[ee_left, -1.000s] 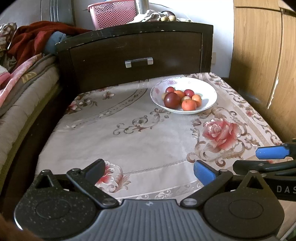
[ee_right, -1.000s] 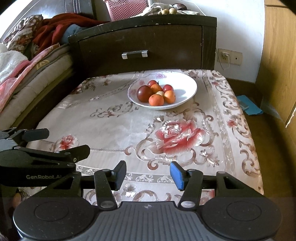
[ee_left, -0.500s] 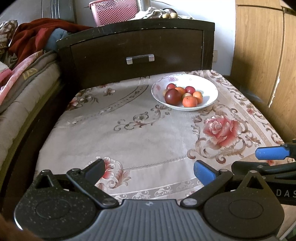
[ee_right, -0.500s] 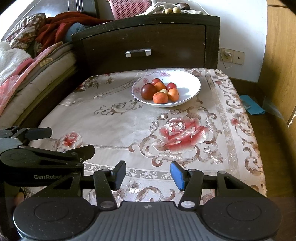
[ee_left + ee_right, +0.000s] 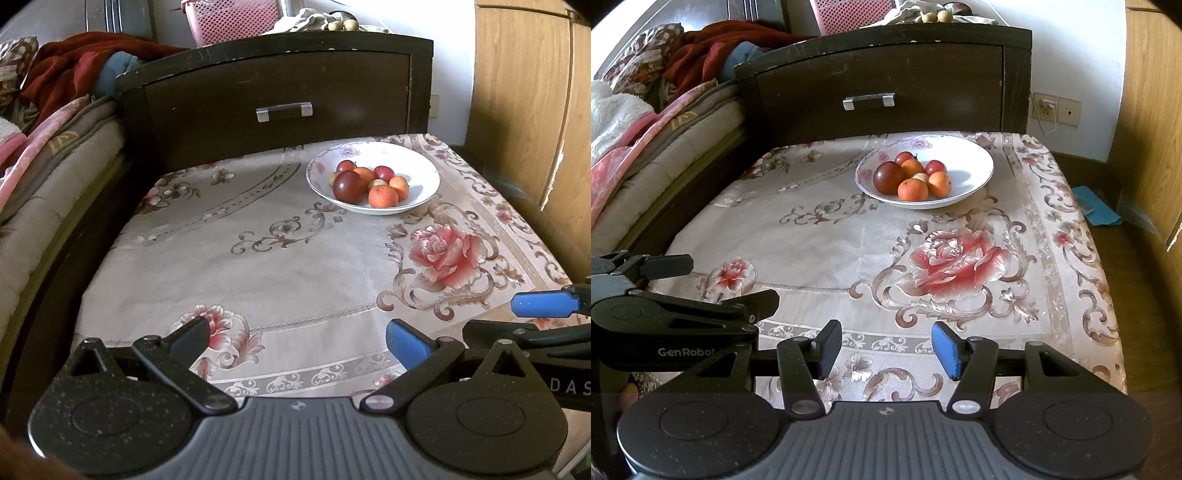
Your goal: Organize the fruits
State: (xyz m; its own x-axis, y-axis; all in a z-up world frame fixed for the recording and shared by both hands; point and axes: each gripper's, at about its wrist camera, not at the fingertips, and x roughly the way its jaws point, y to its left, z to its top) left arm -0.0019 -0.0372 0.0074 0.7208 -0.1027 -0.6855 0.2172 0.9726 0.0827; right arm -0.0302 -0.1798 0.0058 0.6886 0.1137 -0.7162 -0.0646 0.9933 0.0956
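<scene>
Nothing is shifting across the earlier frames: both grippers are staying near the front edge of the floral-clothed surface [image 5: 258,258]. Left hand-held gripper [image 5: 295,338] and right hand-held gripper [image 5: 882,349] are hovering released, grasping nothing. Red and orange fruits [image 5: 912,177] are sitting in the white ceramic bowl [image 5: 975,166], well apart, before the dark wooden drawer cabinet [image 5: 886,81].

Both views look forward and downward from the near edge of the desk [image 5: 295,266], each across its own gripper at the bottom of the frame. The left wrist view sits further left, with the bowl [image 5: 424,166] far and right of centre; the right wrist view has it nearer centre. Both share the floral cloth, the bowl and the dark drawer unit [image 5: 886,62] behind; each catches the other gripper at its side edge
</scene>
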